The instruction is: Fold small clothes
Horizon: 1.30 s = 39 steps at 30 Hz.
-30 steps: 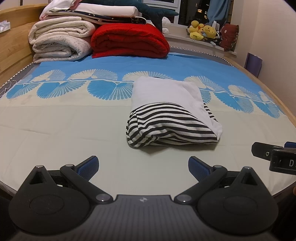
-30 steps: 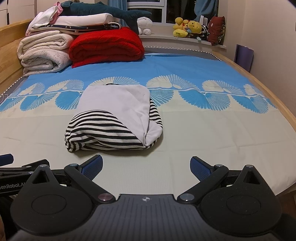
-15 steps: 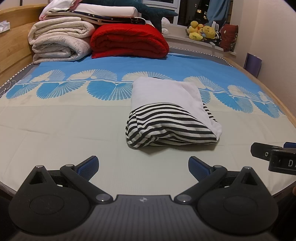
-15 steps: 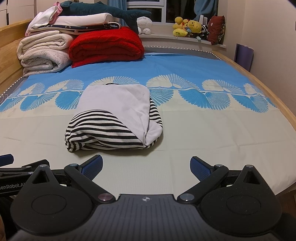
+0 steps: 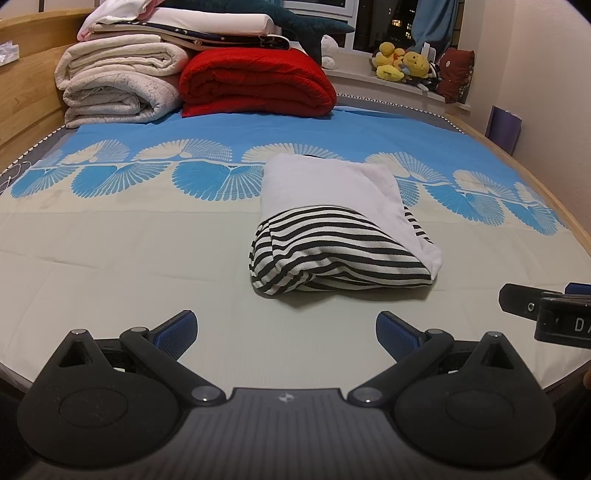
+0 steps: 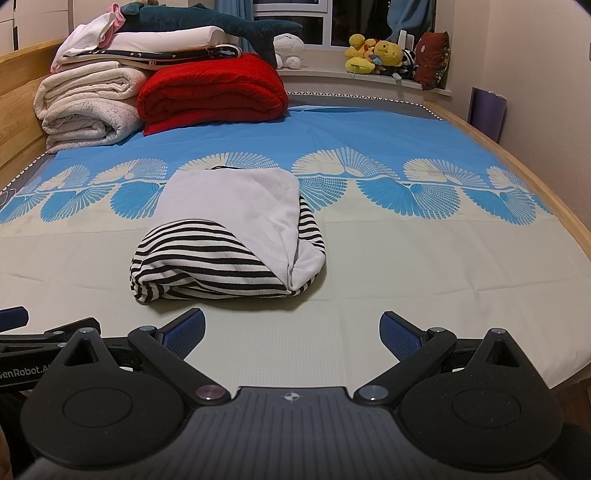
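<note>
At far left a wooden bed frame (image 5: 26, 96) runs off the picture, so its full length is cut off. Against it sit rolled pale blankets (image 5: 118, 88), with more folded bedding on top whose upper edge is lost at the frame border. Next comes a folded red quilt (image 5: 258, 85), with a dark plush shark (image 6: 221, 22) lying over the stack; its tail is hidden behind the bedding.

Nearest the camera, the left gripper (image 5: 286, 334) hangs low over the near edge of the bed, its blue-padded fingers (image 5: 177, 330) spread wide with nothing between them. The right gripper (image 6: 291, 330) sits beside it, likewise spread and empty; in the left wrist view only a corner of it shows at the right border, its lettering cut off.

The garment (image 5: 343, 236) lies on the sheet (image 5: 110, 258) about mid-bed, just ahead of both grippers and touching neither. It is a folded bundle: a plain white panel wraps over black-and-white striped cloth. What kind of garment it is cannot be told, and its far edge is hidden by its own bulk.

Bare sheet lies open to the left, right and front of the bundle. On the right the bed's wooden rim (image 6: 524, 170) curves close to the wall. Plush toys (image 6: 373, 55) crowd the windowsill beyond, too small to make out singly.
</note>
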Each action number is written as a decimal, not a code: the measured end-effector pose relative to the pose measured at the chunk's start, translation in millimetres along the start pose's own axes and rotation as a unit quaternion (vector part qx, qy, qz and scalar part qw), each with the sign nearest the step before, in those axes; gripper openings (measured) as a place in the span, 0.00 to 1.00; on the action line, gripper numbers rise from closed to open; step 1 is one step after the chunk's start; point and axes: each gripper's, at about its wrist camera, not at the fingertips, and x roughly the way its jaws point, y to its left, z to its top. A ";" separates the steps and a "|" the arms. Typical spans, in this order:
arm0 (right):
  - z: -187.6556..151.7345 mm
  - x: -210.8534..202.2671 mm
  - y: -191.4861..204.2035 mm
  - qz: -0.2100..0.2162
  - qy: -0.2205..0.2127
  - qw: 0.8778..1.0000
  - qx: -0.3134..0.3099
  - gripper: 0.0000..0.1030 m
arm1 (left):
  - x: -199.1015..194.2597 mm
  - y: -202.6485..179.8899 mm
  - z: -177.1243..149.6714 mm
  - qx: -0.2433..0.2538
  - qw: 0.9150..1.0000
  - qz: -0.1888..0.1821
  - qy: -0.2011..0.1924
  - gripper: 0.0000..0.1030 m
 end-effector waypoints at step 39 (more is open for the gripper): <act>-0.7 0.2 0.1 0.001 0.000 1.000 0.000 0.97 | 0.8 -5.0 2.1 0.002 1.000 -0.002 -0.002 1.00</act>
